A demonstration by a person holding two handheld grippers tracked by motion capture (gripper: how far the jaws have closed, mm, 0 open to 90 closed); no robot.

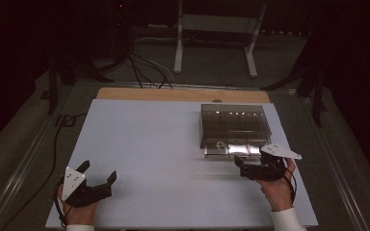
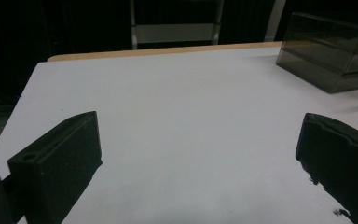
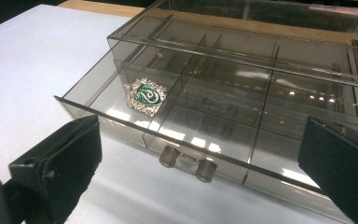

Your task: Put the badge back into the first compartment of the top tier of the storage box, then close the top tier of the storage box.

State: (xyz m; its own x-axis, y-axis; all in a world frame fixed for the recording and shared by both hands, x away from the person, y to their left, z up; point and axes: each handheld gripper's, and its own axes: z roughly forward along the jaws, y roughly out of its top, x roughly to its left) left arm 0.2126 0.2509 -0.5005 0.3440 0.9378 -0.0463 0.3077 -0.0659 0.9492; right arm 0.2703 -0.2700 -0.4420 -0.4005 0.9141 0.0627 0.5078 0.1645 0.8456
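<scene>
Dim lab or studio, white table (image 1: pixel 149 144), floor cables (image 1: pixel 144 67), metal stand (image 1: pixel 217 29)

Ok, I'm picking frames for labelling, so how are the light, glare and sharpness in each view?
High view: dim, dark surroundings, white table evenly lit, clear box small with glints. Left gripper view: sharp, the left gripper has soft-edged jaws close up. Right gripper view: bright reflections on the drawer, yet the green brooch reads clearly.
</scene>
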